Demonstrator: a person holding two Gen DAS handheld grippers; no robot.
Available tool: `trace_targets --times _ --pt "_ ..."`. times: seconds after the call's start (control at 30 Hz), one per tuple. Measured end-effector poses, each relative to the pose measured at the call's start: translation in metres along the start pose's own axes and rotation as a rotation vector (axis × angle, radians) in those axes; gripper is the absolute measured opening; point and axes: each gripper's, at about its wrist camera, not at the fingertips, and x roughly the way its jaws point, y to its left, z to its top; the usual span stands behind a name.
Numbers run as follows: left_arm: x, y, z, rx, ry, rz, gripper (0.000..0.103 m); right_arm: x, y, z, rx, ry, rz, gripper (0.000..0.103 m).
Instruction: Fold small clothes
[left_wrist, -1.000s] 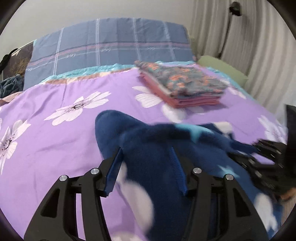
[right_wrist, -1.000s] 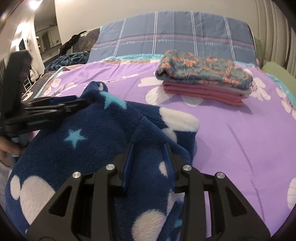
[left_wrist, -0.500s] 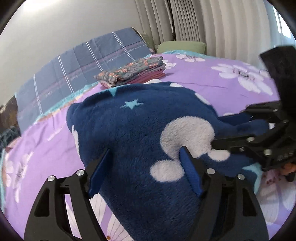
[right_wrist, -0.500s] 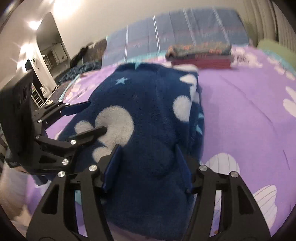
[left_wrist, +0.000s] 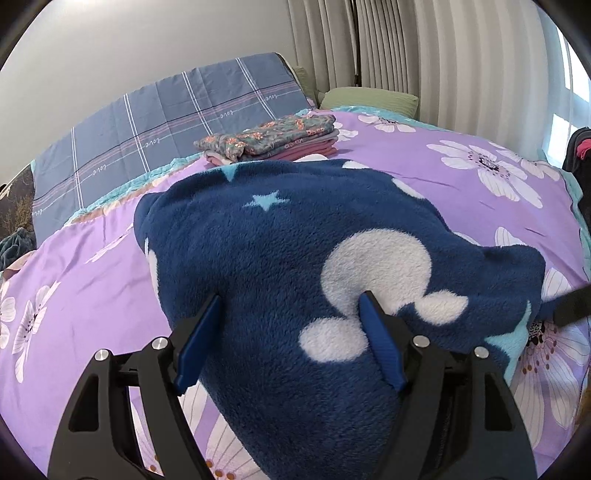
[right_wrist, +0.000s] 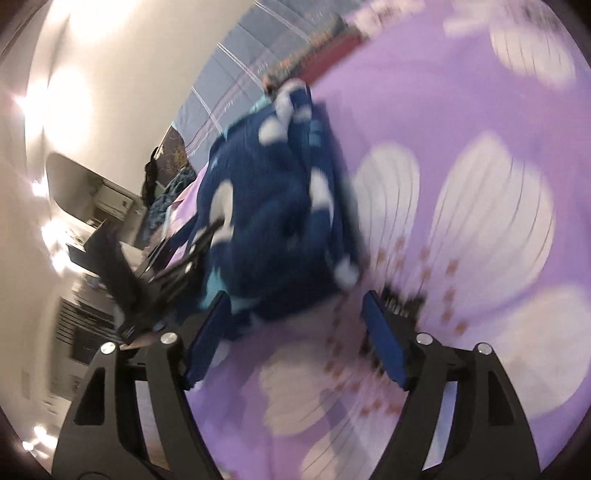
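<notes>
The navy fleece garment (left_wrist: 295, 258), patterned with white blobs and pale stars, lies in a mound on the purple flowered bedspread (left_wrist: 480, 177) of the bed. The left tool (left_wrist: 290, 325) stands spread wide with the fleece bulging between its blue pads, which do not press on it; its jaws opened within the last second. The right tool (right_wrist: 295, 317) has just been opening too and is spread, rolled sideways in a blurred view, its tips over bare bedspread just short of the garment's near edge (right_wrist: 273, 221). Behind the garment sits a folded stack of clothes (left_wrist: 269, 142), floral on top and pink beneath, in front of a blue plaid pillow (left_wrist: 166, 118). A green cushion (left_wrist: 369, 99) lies by the pleated curtains (left_wrist: 443, 59). The right tool's tip shows at the left view's right edge, beside the fleece.
</notes>
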Motion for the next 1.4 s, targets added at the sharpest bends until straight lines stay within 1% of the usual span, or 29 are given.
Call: trace_targets --times 0.07,0.1,0.13,0.2,0.33,0.43,0.57,0.67,0.8,0.87,0.93,1.0,1.1,1.17,1.23,1.33,1.4 --pt "0.000 0.001 0.000 -0.002 -0.001 0.001 0.075 0.008 0.000 -0.004 0.024 0.039 0.020 0.081" --pt "0.000 0.000 0.001 -0.002 0.000 0.002 0.075 0.012 0.004 -0.008 0.022 0.044 0.007 0.081" --pt "-0.001 0.000 0.000 -0.005 0.000 0.004 0.075 0.014 0.007 -0.009 0.023 0.040 -0.023 0.081" --pt "-0.001 0.000 0.000 -0.009 -0.002 0.007 0.075 0.017 0.010 -0.008 0.046 0.023 -0.049 0.082" --pt "-0.001 0.000 -0.001 -0.015 -0.006 0.007 0.075 0.023 0.014 -0.004 0.092 0.002 -0.056 0.088" --pt "-0.001 0.001 -0.002 -0.017 -0.009 0.004 0.075 0.026 0.011 -0.001 0.139 -0.009 -0.058 0.090" --pt "-0.001 0.000 -0.002 -0.015 -0.013 0.002 0.075 0.034 0.009 0.003 0.233 -0.010 -0.038 0.092" --pt "-0.001 0.000 -0.003 -0.018 -0.020 0.000 0.075 0.047 0.005 0.007 0.349 0.015 0.014 0.094" --pt "-0.002 0.000 -0.005 -0.029 -0.036 0.002 0.075 0.056 0.003 0.014 0.444 -0.044 0.013 0.096" --pt "-0.002 0.000 -0.005 -0.032 -0.039 0.003 0.075 0.060 0.004 0.017 0.472 -0.074 -0.004 0.098" --pt "-0.002 -0.001 -0.005 -0.032 -0.040 0.003 0.075 0.063 0.010 0.019 0.466 -0.092 -0.024 0.101" --pt "-0.002 -0.001 -0.005 -0.033 -0.041 0.003 0.075 0.068 0.016 0.020 0.455 -0.114 -0.053 0.101" --pt "-0.002 -0.002 -0.004 -0.035 -0.041 0.005 0.075 0.077 0.026 0.022 0.407 -0.163 -0.111 0.101" --pt "-0.002 -0.001 -0.004 -0.039 -0.042 0.004 0.075 0.075 0.025 0.022 0.385 -0.187 -0.138 0.101" --pt "-0.003 -0.001 -0.004 -0.042 -0.042 0.005 0.075 0.075 0.028 0.021 0.337 -0.197 -0.166 0.101" --pt "-0.005 0.001 -0.005 -0.056 -0.060 -0.005 0.077 0.075 0.028 0.021 0.273 -0.195 -0.174 0.094" --pt "-0.009 0.006 -0.007 -0.078 -0.093 -0.028 0.081 0.074 0.026 0.020 0.258 -0.188 -0.159 0.090"
